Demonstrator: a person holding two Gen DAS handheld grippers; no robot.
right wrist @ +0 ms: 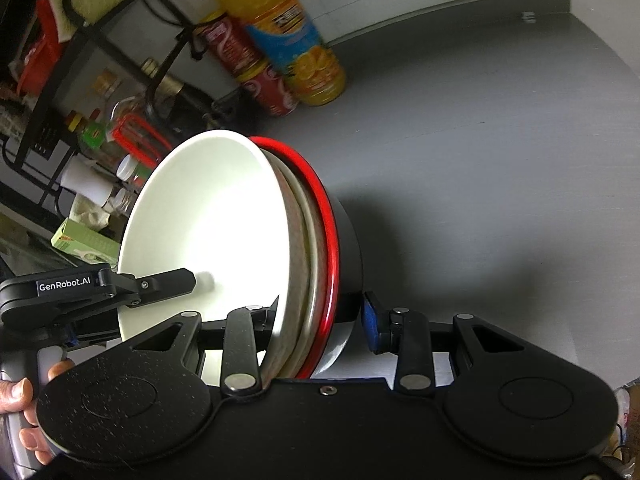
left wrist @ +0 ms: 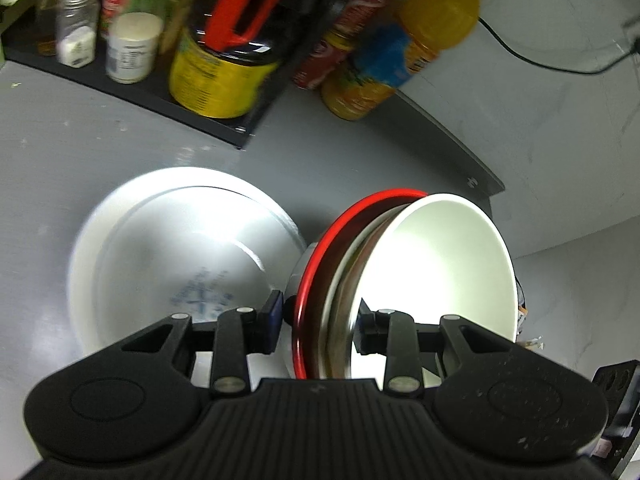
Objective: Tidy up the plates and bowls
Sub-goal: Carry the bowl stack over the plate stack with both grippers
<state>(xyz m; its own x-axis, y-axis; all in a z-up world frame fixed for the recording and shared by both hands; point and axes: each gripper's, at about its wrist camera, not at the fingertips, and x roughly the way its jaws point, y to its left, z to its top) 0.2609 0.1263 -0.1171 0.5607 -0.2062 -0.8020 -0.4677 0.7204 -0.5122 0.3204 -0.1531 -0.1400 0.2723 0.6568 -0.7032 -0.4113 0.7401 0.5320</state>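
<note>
Both claws clamp tilted nested bowls: white innermost, red-rimmed outermost.

Both wrist views close, tilted, sharing nested bowls, bottles.

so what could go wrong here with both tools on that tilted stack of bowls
1. The bowl stack is tipped on edge, with the white bowl foremost; it could slide out.
2. The left tool and right tool both clamp the rims; uneven pulling might separate the stack.
3. The white plate sits close beside it and could be hit.
</note>
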